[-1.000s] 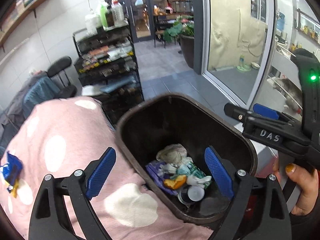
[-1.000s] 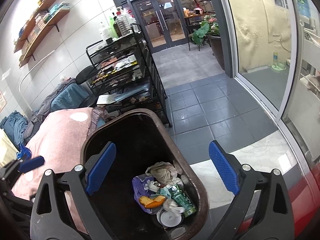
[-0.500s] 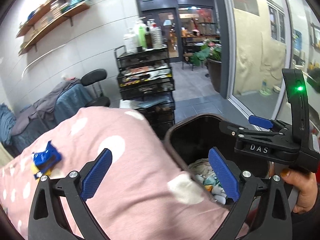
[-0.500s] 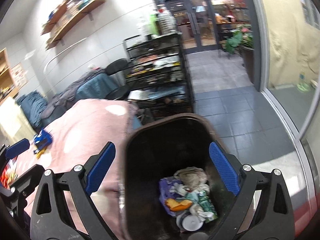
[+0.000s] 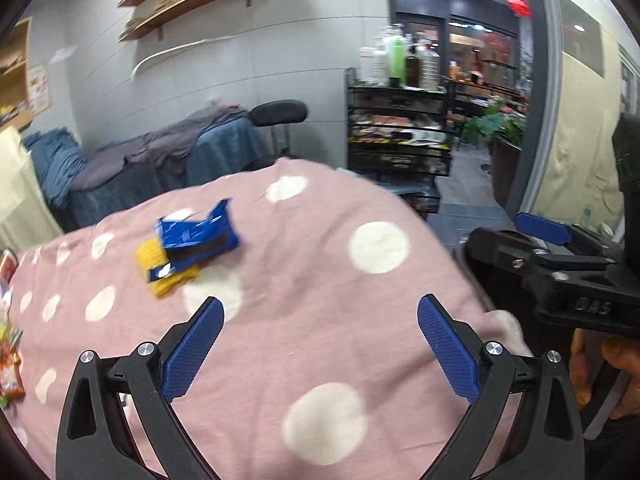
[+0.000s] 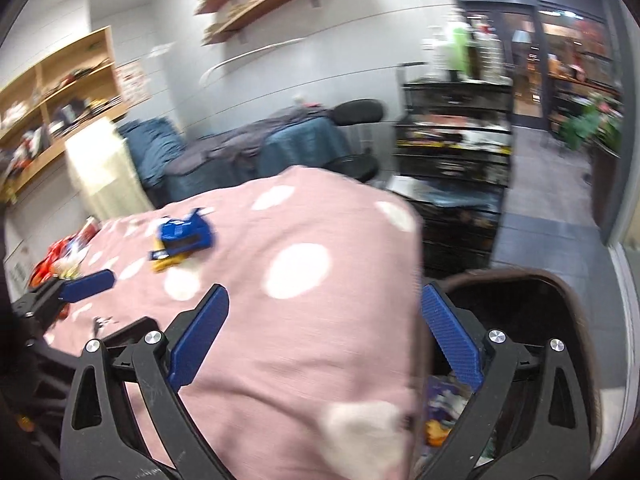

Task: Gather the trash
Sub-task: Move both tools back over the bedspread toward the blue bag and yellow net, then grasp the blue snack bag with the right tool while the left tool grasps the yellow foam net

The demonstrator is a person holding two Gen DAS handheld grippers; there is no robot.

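A blue and yellow wrapper (image 5: 192, 250) lies on the pink cloth with white dots (image 5: 320, 300); it also shows in the right wrist view (image 6: 180, 242). My left gripper (image 5: 320, 354) is open and empty above the cloth, short of the wrapper. My right gripper (image 6: 322, 344) is open and empty, over the cloth's right edge beside the dark brown bin (image 6: 560, 308), which holds trash (image 6: 440, 412). The right gripper appears at the right of the left wrist view (image 5: 560, 268). The left gripper's blue finger (image 6: 86, 282) shows at the left of the right wrist view.
Red and orange wrappers (image 6: 60, 256) lie at the cloth's far left, also seen in the left wrist view (image 5: 10, 360). A black wire rack (image 5: 400, 140) with bottles, a chair (image 5: 276, 114) and blue-grey draped cloths (image 5: 160, 160) stand behind. Wall shelves hang above.
Both grippers have swung left, away from the bin and over the pink cloth. The blue and yellow wrapper has come towards the middle of the views. Both stay open.
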